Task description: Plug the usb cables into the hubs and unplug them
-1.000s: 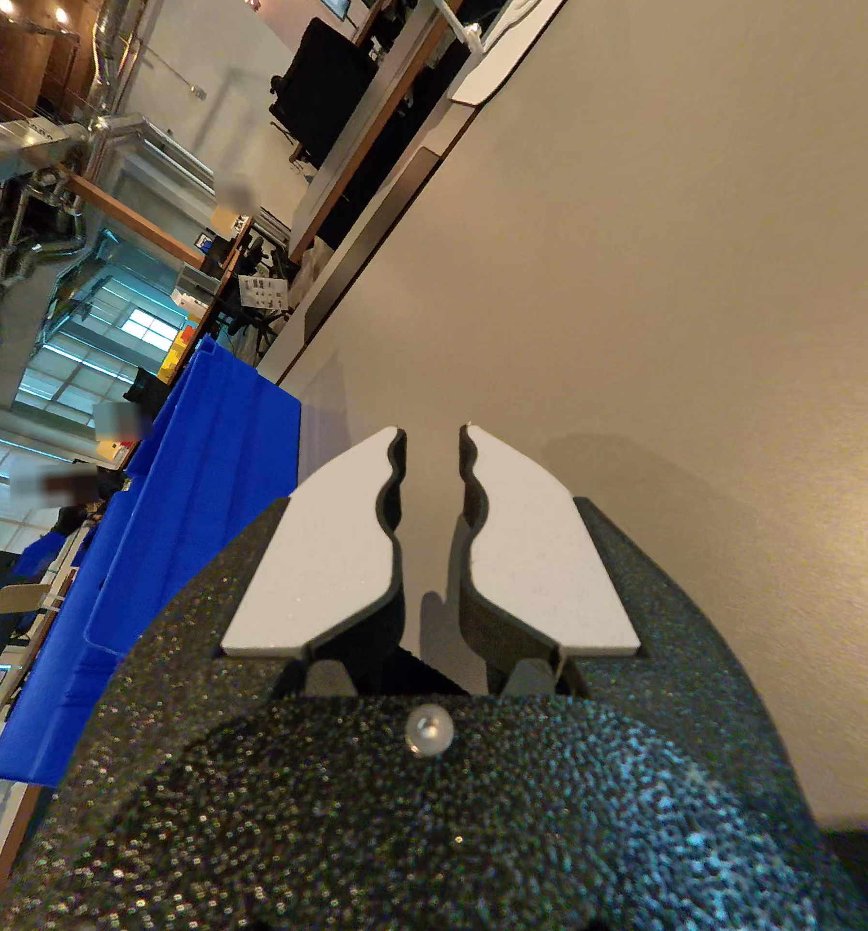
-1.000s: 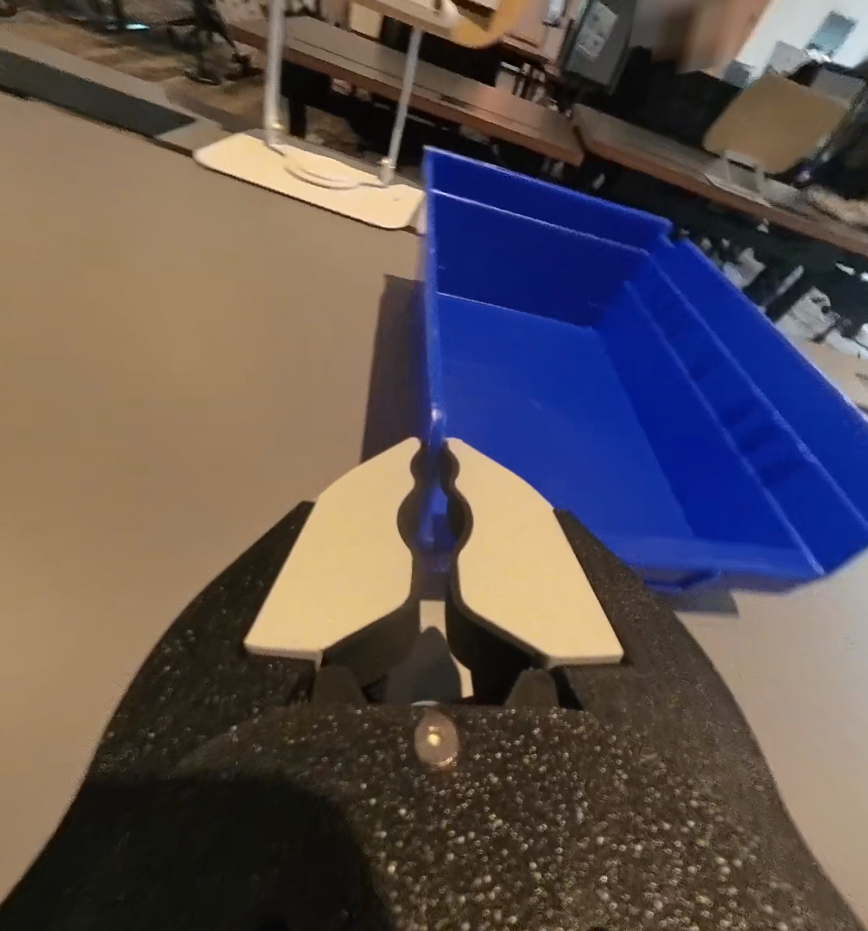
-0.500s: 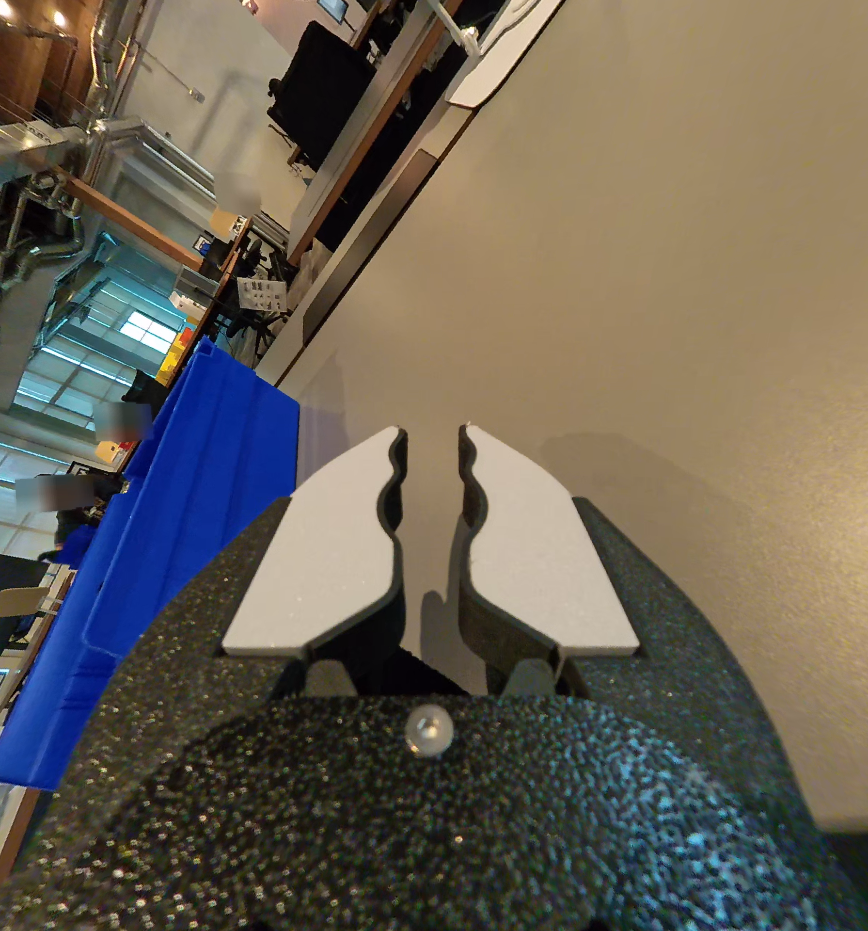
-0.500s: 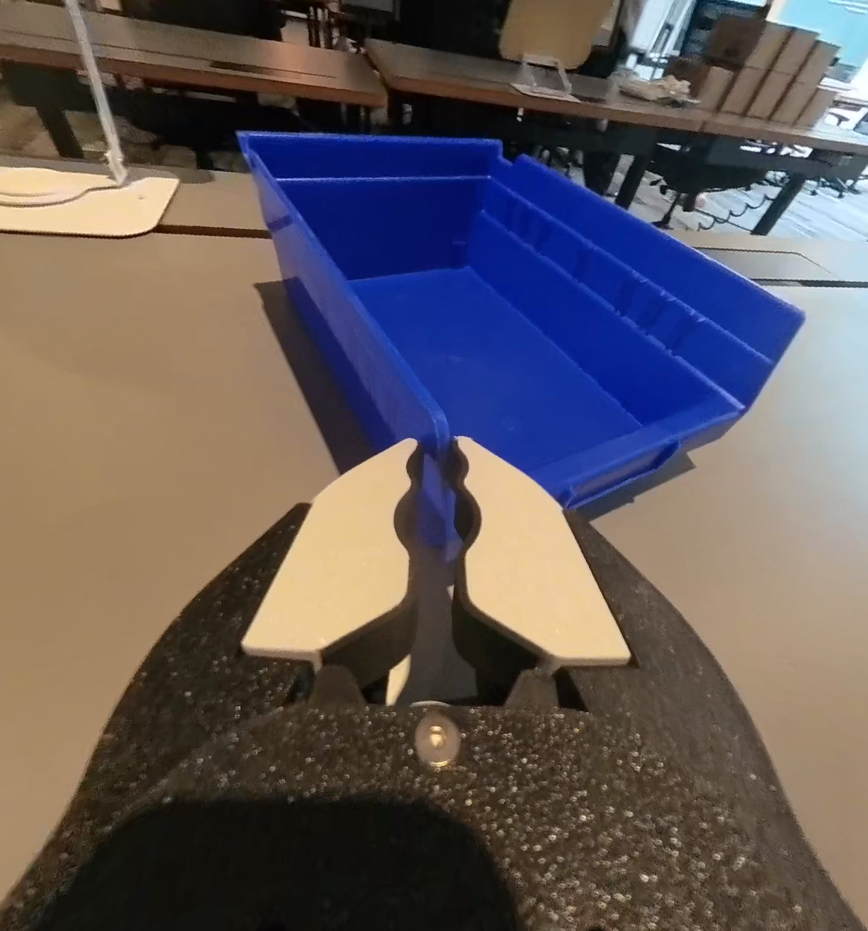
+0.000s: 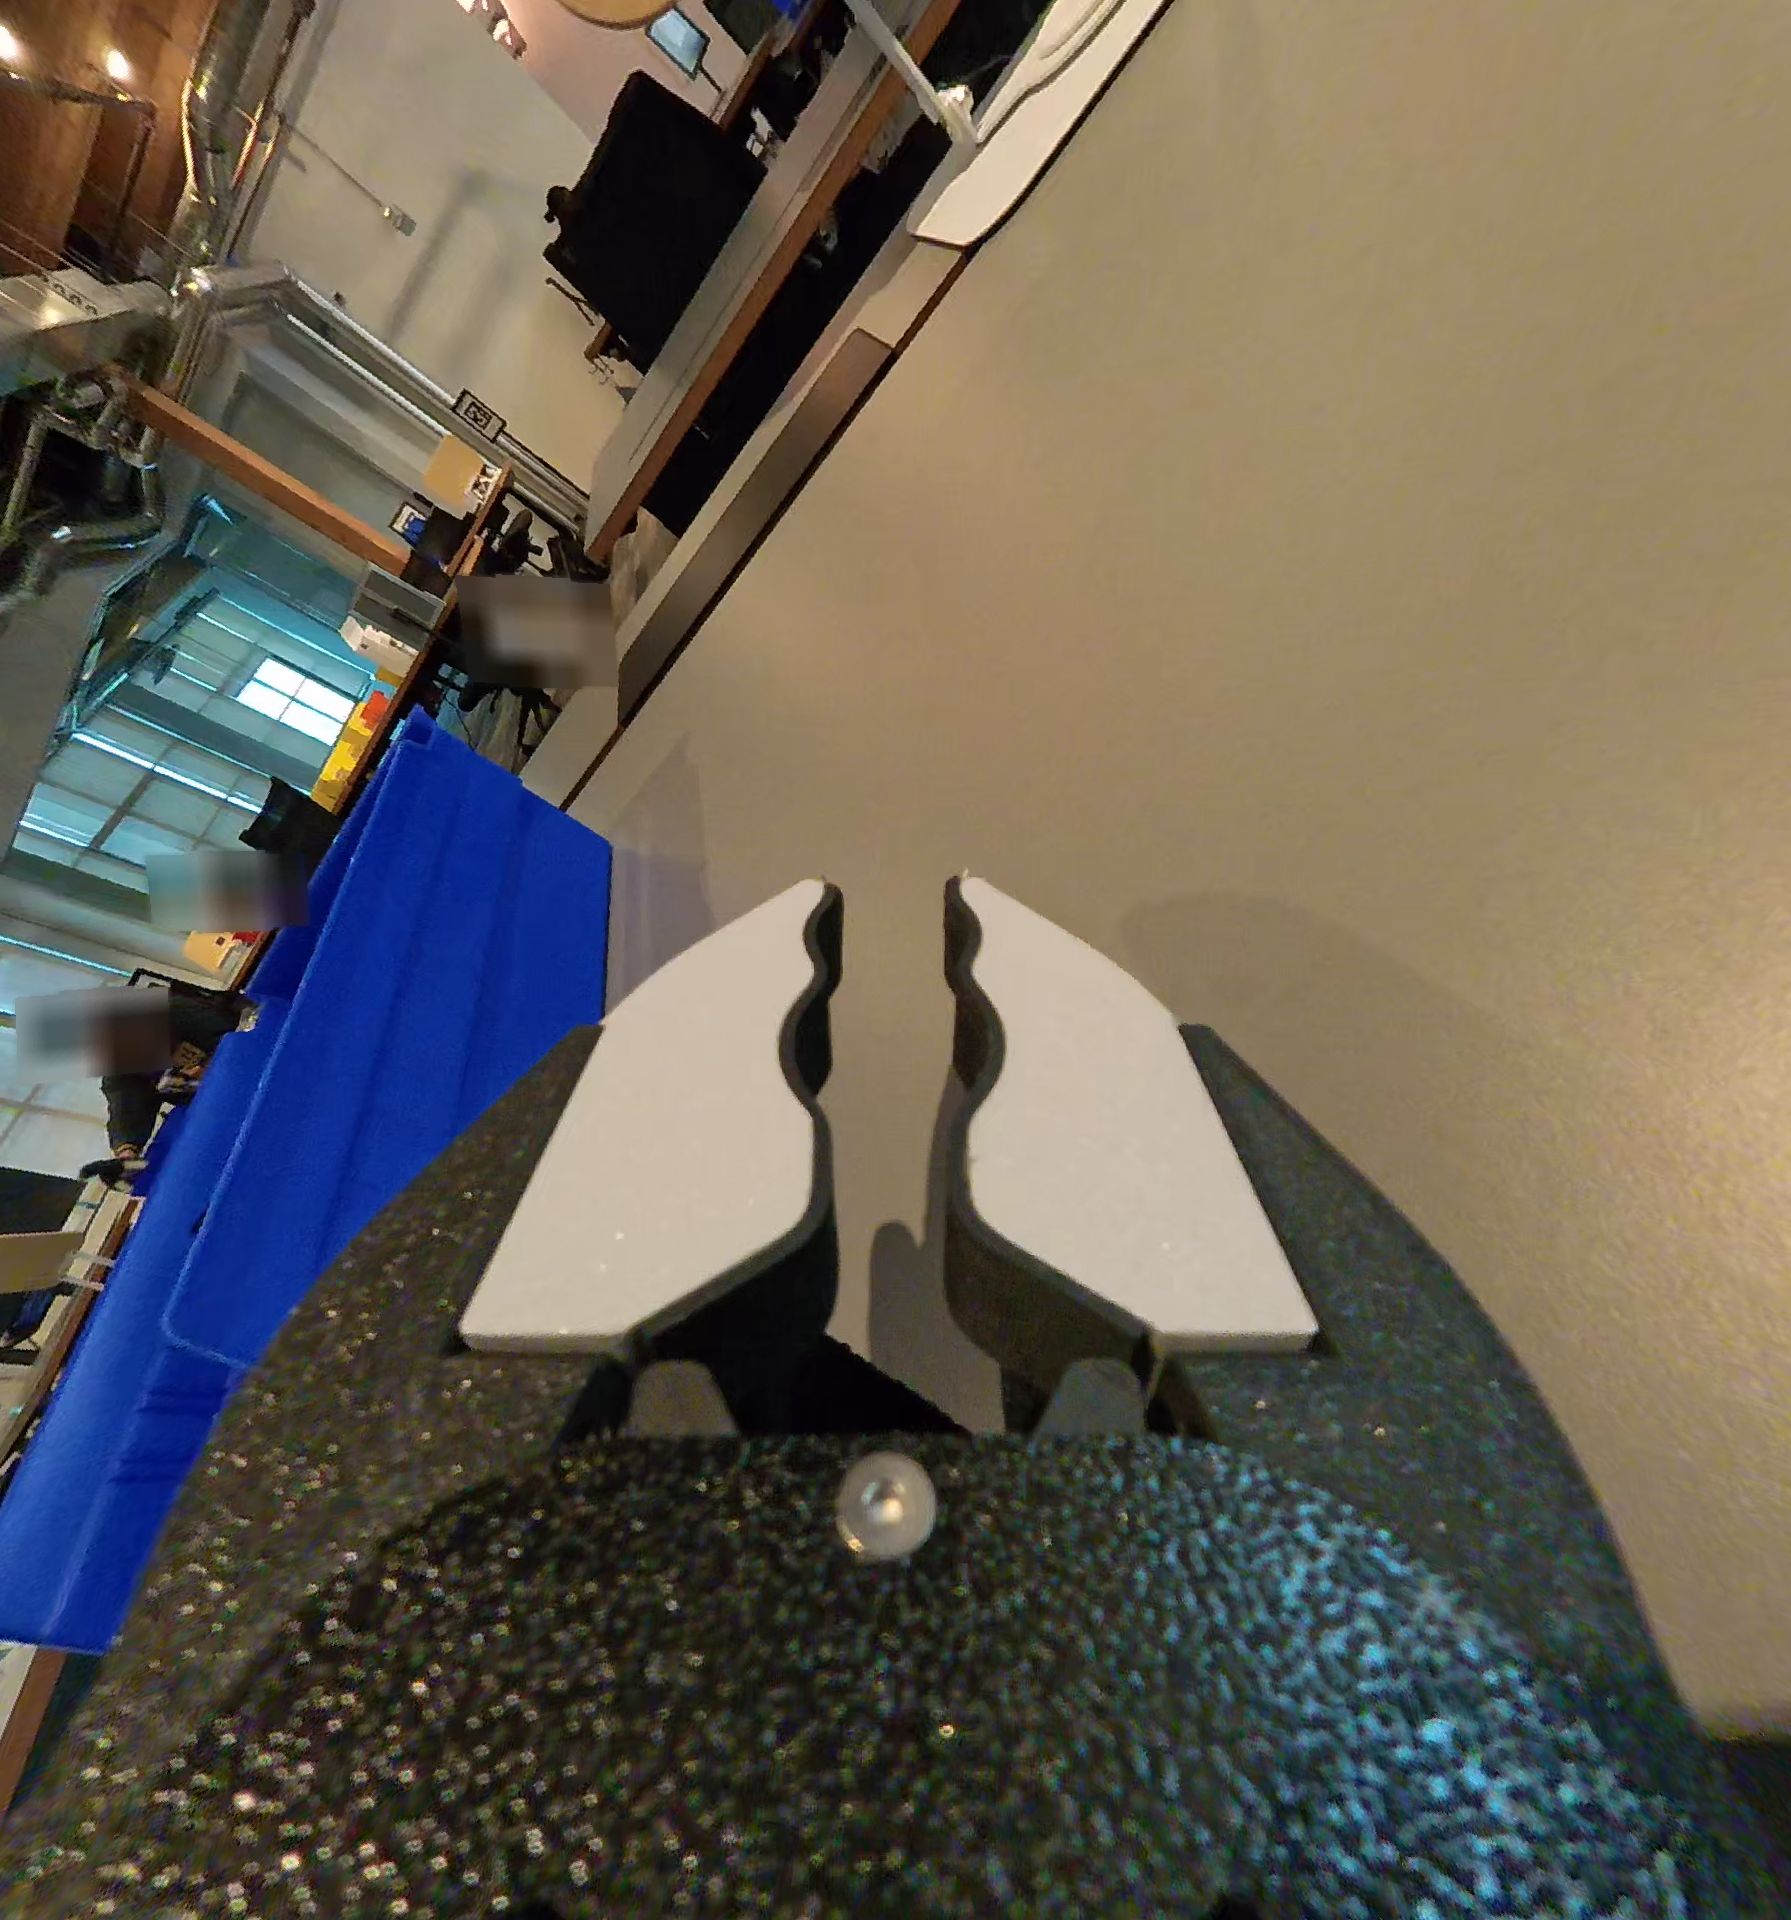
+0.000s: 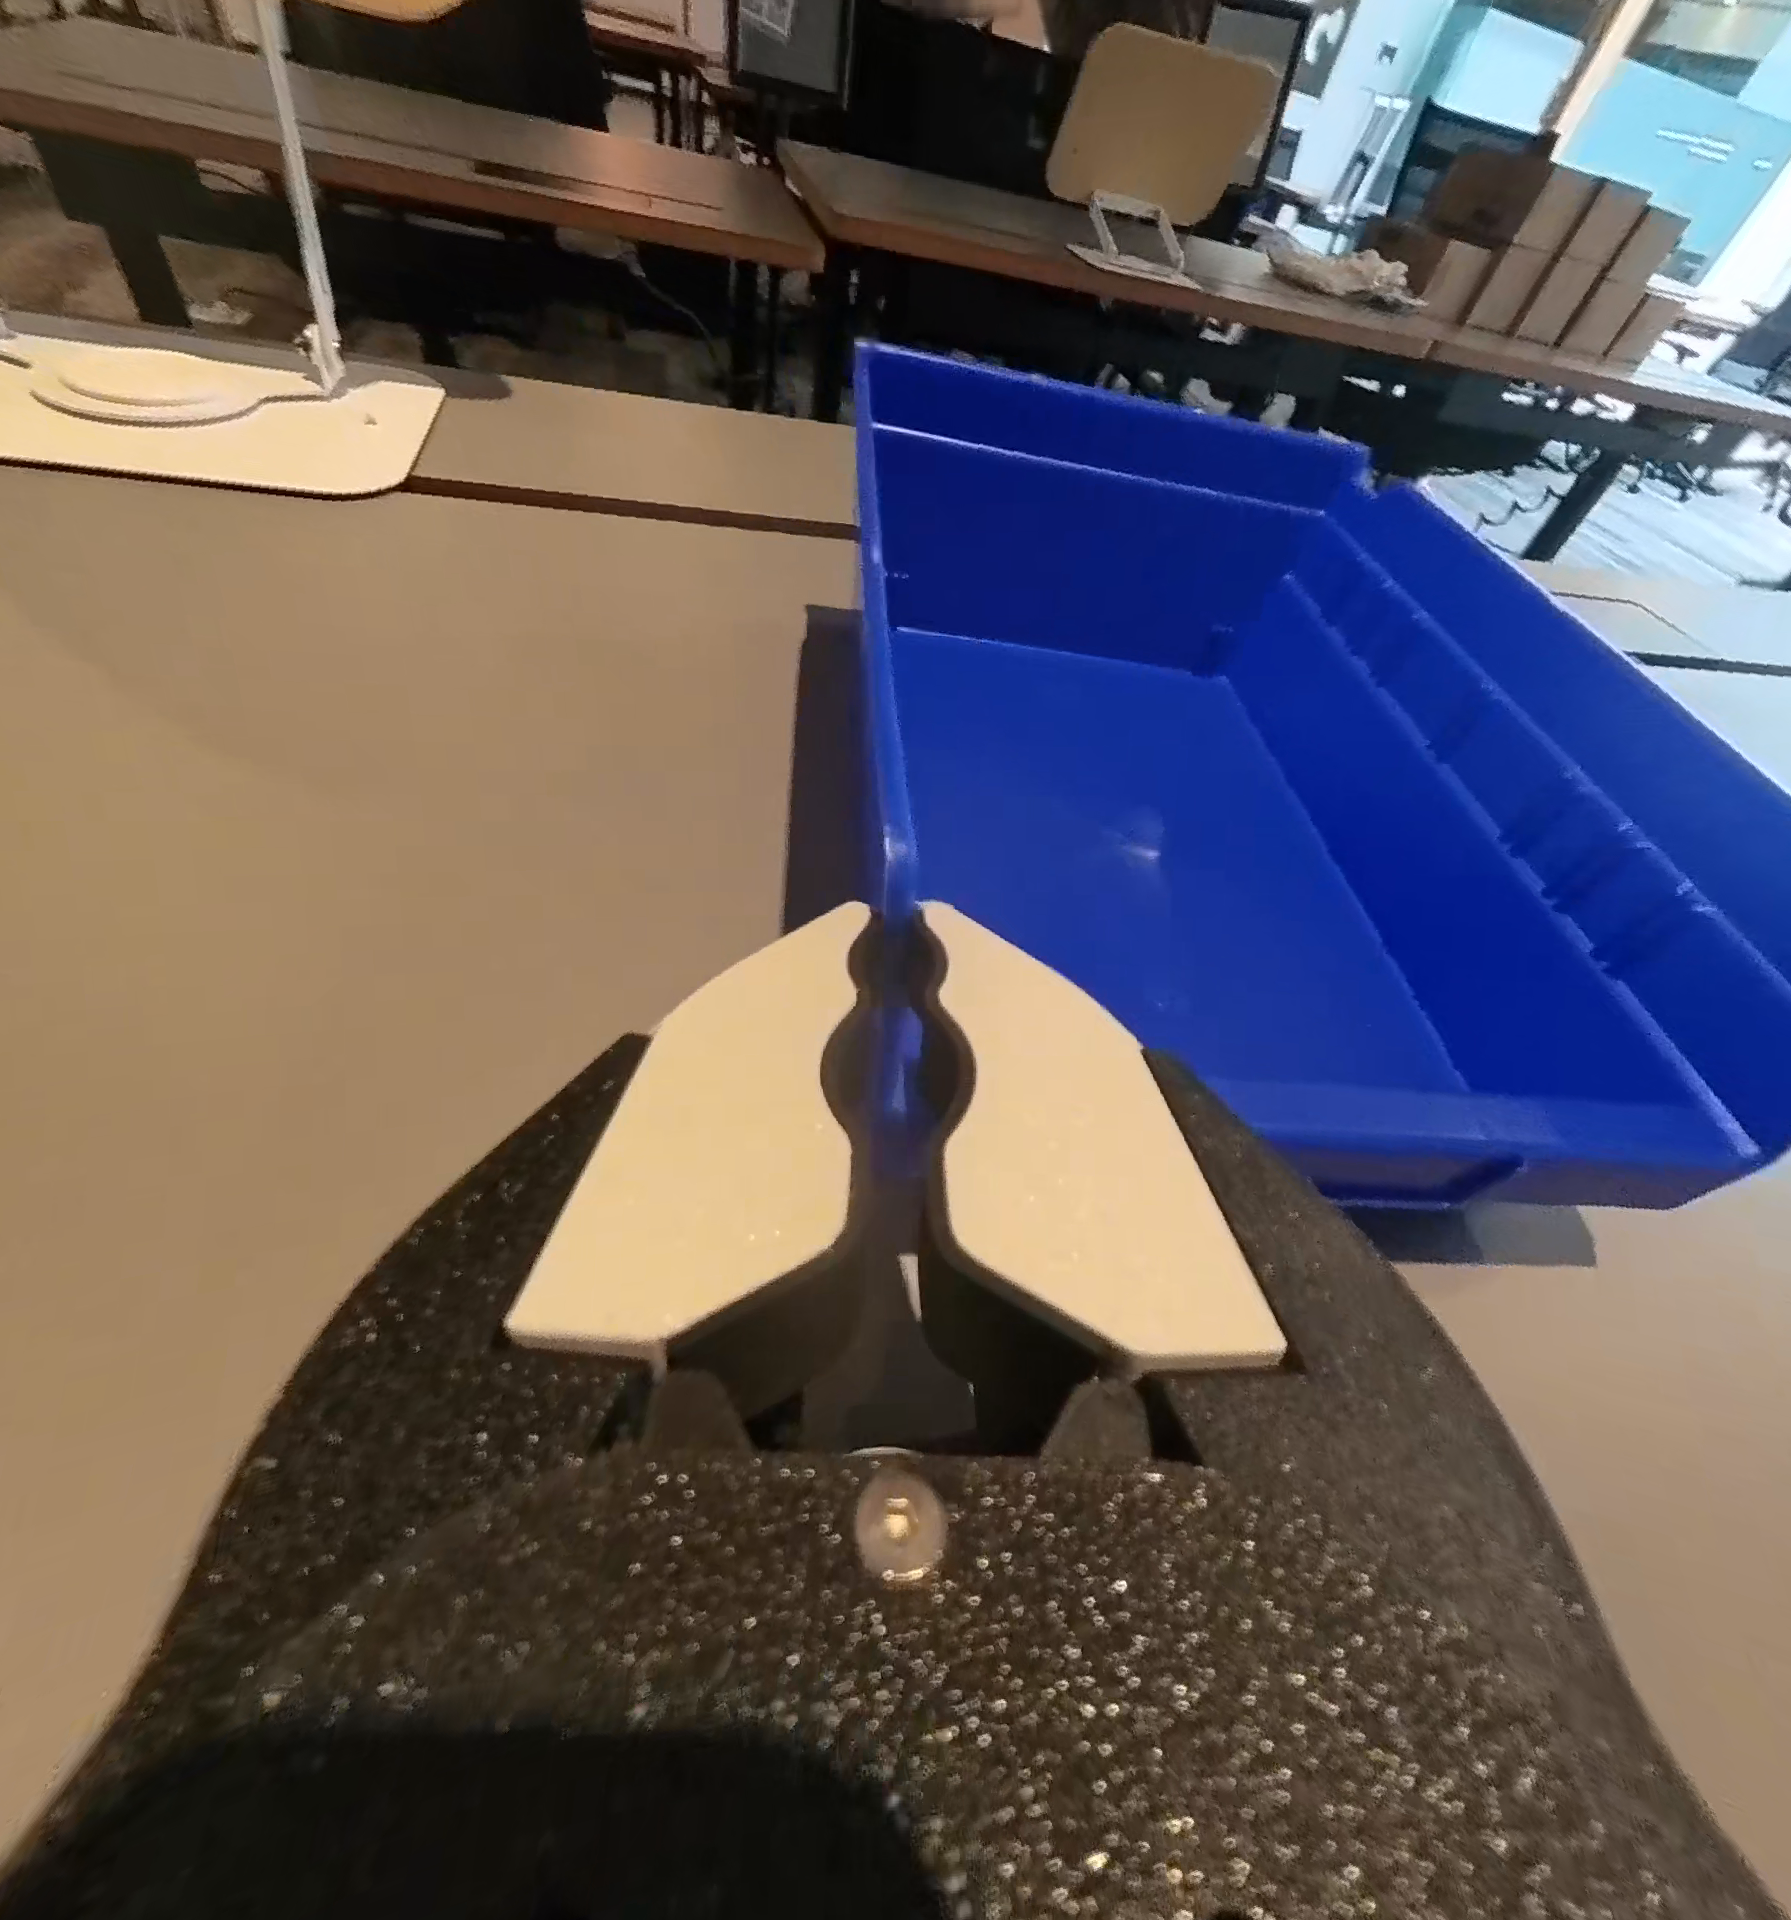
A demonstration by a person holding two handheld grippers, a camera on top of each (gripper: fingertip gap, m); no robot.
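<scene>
No USB cable or hub shows in either view. A blue plastic bin (image 6: 1234, 831) stands on the grey table, and nothing shows inside it. My right gripper (image 6: 896, 920) is shut on the bin's near left wall, close to its front corner. In the left wrist view the picture is rolled on its side and the same bin (image 5: 382, 1091) lies at the left. My left gripper (image 5: 891, 894) is open with a narrow gap, empty, low over the bare grey table (image 5: 1338, 623).
A white lamp base (image 6: 174, 416) with thin posts stands at the table's far left edge. It also shows in the left wrist view (image 5: 1036, 135). Other desks, a chair and boxes stand beyond the table. People stand far off. The tips of one gripper are about 50 centimetres away from the tips of the other.
The bin, held in my right gripper, has swung across the right wrist view, turning relative to the table. The left gripper has barely moved.
</scene>
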